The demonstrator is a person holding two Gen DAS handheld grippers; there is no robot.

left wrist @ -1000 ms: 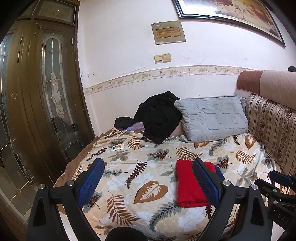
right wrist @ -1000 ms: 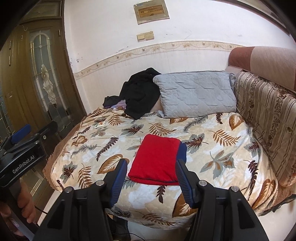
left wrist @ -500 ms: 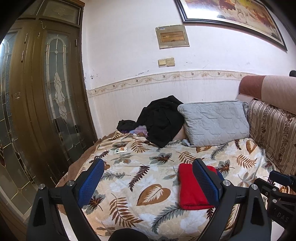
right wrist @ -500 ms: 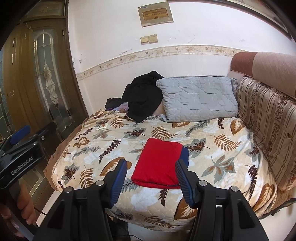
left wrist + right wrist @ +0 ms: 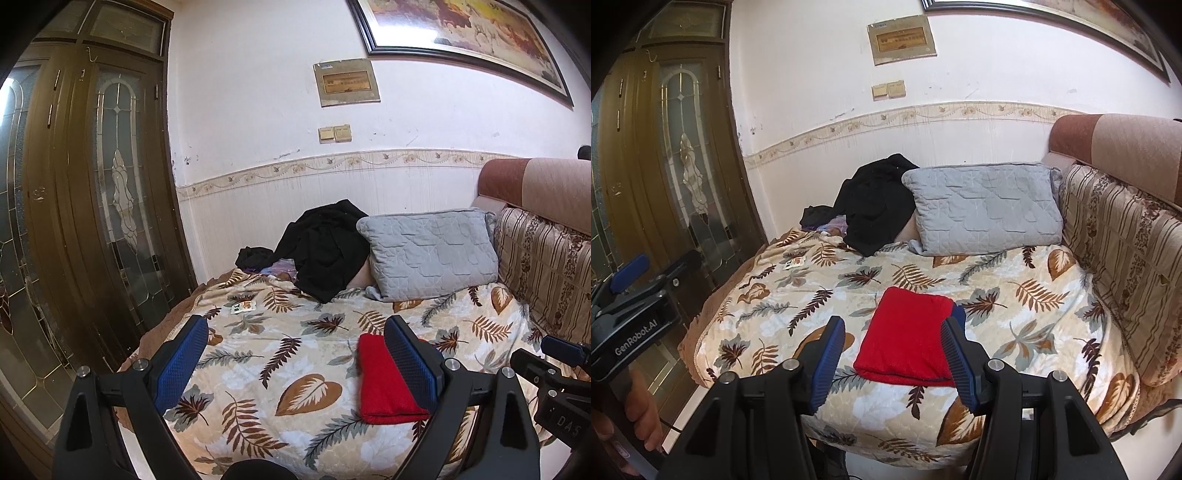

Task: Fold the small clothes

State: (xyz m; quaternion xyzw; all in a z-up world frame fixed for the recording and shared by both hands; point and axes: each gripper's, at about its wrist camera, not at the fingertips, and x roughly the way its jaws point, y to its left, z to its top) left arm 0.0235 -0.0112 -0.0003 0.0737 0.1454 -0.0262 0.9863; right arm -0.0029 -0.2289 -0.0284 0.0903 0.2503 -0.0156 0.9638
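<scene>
A red garment (image 5: 907,334) lies folded flat in a neat rectangle on the leaf-print bedspread (image 5: 1015,302), near the bed's front edge; a blue edge shows at its right side. It also shows in the left wrist view (image 5: 382,380), partly behind my right finger. My left gripper (image 5: 295,363) is open and empty, held back from the bed and left of the garment. My right gripper (image 5: 892,363) is open and empty, held back in front of the garment, not touching it.
A grey pillow (image 5: 982,208) and a heap of black clothes (image 5: 875,201) lie at the bed's far end by the wall. A striped sofa back (image 5: 1126,243) runs along the right. A brown glass-paned door (image 5: 85,206) stands at the left. A small card (image 5: 243,306) lies on the bedspread.
Both grippers have drawn back and tilted up from the bed, so the garment looks smaller and lower. The garment has not moved. Both stay open.
</scene>
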